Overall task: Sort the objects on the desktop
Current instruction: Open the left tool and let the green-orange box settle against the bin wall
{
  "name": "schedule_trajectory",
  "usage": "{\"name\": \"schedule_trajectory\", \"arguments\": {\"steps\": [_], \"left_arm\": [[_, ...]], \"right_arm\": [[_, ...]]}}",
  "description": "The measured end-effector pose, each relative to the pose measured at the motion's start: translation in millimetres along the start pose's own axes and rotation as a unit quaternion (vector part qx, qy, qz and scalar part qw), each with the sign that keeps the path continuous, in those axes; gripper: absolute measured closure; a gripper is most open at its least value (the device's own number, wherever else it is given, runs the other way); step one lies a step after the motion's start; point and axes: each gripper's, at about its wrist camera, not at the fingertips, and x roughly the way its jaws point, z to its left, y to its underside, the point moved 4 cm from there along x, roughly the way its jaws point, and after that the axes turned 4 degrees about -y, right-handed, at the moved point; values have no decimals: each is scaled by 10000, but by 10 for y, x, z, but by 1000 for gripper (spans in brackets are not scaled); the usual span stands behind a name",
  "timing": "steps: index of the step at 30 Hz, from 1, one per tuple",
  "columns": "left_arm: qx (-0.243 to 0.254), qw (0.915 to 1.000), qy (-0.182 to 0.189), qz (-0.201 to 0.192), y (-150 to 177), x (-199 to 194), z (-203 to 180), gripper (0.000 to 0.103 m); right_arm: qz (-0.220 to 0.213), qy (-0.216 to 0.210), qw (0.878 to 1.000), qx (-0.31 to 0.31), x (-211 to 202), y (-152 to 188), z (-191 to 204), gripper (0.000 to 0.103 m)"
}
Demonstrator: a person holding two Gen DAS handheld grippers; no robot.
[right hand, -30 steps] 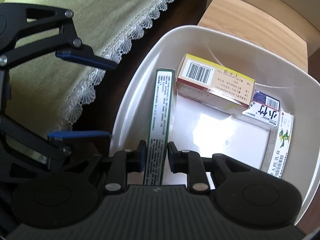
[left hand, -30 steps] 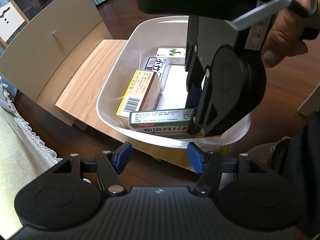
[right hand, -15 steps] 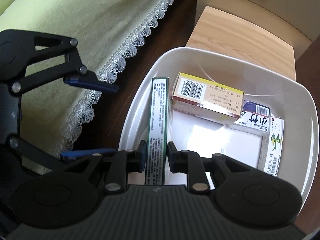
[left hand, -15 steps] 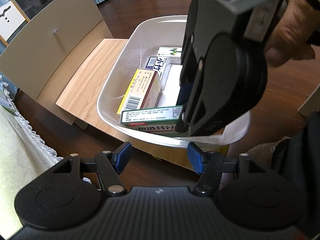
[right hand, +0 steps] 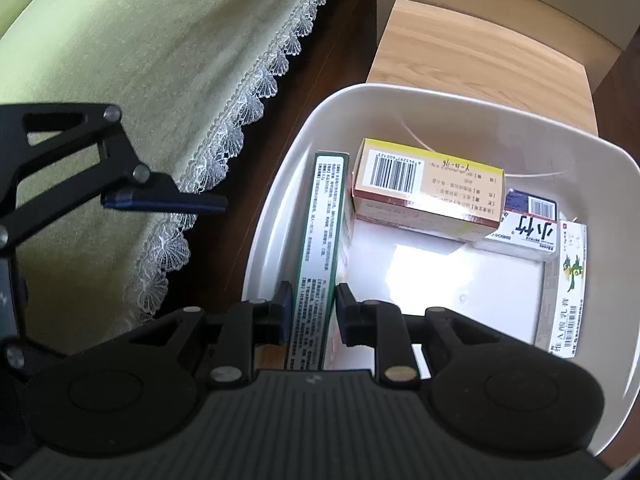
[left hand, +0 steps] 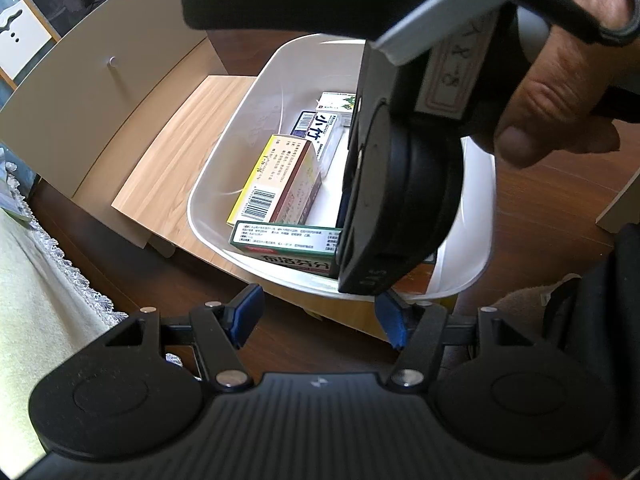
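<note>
1. We hold the right gripper (right hand: 313,312) over the near side of the white plastic tub (right hand: 276,200). Its two fingers are clamped on the long green and white cardboard box (right hand: 320,248).
2. The green box stands on its thin edge along the tub's left wall. It is full of tiny print that we cannot read. From the left wrist view we see big red letters on its side (left hand: 288,258).
3. Our left gripper (left hand: 320,314) hangs outside the tub's near rim, over the dark brown wooden floor (left hand: 160,280). Its blue-tipped fingers are wide apart and hold nothing.
4. The yellow and brown cardboard box with a barcode (right hand: 428,188) lies by the tub's far wall. Handwriting on it looks like "Y-10-96".
5. Beside it sits the small white and blue box marked "小竹" (right hand: 528,228), and the white box with a green plant picture (right hand: 568,284) lies along the right wall.
6. Compared with a second ago, the green box has slid a little along the left wall, and the right gripper fills more of the left wrist view.
7. The tub sits on a light wooden board (left hand: 172,156), beside a pale green cloth with a lace edge (right hand: 140,60).
</note>
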Motion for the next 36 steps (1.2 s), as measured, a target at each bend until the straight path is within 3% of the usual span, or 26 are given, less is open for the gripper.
{"name": "schedule_trajectory", "arguments": {"steps": [12,19,30,36], "left_arm": [[-18,10000,12,-2,-1,-2,7,39],[-43,10000,1,-7,11,-15,10,39],[-120,9999,-6,60,70,-7,54,38],[-157,9998,-9,85,23,22,58,37]], "right_arm": [[21,-559,9981,-259,-229,123,-95,78],[632,-692,9928,-745,-280,300,-183,77],[944,-1207,9870,-476,-61,376,-163,76],[851,-1380,9865,-219,-48,353,-179,84]]}}
